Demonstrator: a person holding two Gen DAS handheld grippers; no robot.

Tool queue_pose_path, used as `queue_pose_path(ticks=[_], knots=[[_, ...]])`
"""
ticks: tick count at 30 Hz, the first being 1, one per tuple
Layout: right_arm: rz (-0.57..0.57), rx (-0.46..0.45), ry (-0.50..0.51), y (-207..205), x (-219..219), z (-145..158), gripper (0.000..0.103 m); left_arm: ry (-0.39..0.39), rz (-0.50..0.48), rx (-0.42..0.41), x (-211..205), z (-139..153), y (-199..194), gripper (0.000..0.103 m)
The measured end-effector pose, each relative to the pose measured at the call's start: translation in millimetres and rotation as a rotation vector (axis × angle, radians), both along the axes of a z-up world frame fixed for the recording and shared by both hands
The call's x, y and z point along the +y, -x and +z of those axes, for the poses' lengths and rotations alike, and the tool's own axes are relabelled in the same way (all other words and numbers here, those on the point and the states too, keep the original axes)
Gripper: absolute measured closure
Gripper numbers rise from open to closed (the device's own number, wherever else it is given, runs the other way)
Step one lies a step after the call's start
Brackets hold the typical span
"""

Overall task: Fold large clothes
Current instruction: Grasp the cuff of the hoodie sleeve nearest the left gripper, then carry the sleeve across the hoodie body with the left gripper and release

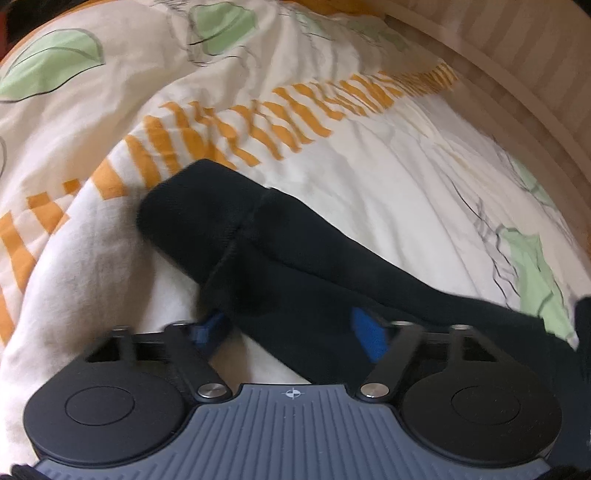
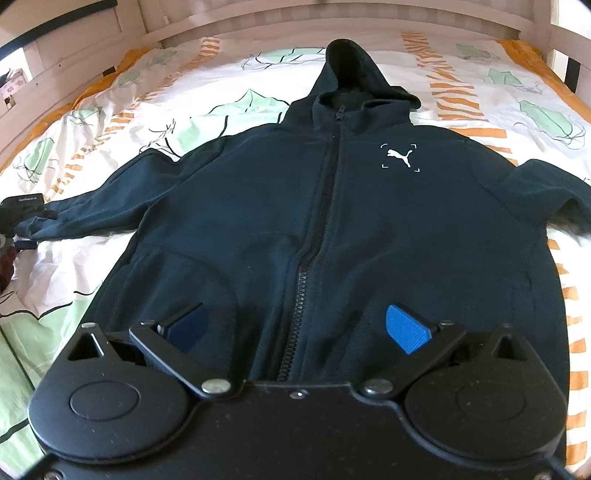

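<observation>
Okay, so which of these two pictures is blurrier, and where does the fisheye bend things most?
Left wrist view is softer: the sleeve and orange-striped bedsheet smear. Right wrist view is sharper on the hoodie; its headboard bows along the top.

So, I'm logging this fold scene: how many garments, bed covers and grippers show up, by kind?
Dark hoodie: 1
Leaf-print bed cover: 1
Grippers: 2, the left gripper and the right gripper
Total: 4
</observation>
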State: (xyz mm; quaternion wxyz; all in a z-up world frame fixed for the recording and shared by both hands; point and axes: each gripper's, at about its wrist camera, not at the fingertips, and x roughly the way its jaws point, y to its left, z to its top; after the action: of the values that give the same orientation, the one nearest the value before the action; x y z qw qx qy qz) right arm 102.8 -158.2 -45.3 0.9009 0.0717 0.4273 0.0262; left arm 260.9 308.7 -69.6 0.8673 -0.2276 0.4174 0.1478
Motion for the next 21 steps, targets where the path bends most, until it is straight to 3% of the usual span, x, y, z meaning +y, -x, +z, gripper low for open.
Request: queue_pose_path(ticks=[2, 4, 12, 17, 21], knots=[[0.002, 0.004, 0.002, 0.5, 0.4, -1.2, 0.000, 0.023, 0.005, -0.011, 4.8, 1.3, 0.4, 0.056], [0.001, 0.012, 0.003, 0.8, -0.4, -3.5, 0.000, 0.041, 0.005, -0.054, 8.4, 5.8, 3.3, 0.092], [-0.021, 0.031, -0.018, 6.8, -12.9, -12.4, 0.000, -0.007, -0.068, -0.207, -24.0, 68.9, 14.5, 0.096], [-0.031, 0.032, -0.038, 14.2, -21.6, -16.6, 0.000, -0.062, -0.232, -0.306, -88.4, 124.5, 14.8, 0.096], [-0.047, 0.033, -0.058, 22.4, -30.6, -19.1, 0.000, -0.046, -0.368, -0.365, -153.3, 152.4, 11.5, 0.095]])
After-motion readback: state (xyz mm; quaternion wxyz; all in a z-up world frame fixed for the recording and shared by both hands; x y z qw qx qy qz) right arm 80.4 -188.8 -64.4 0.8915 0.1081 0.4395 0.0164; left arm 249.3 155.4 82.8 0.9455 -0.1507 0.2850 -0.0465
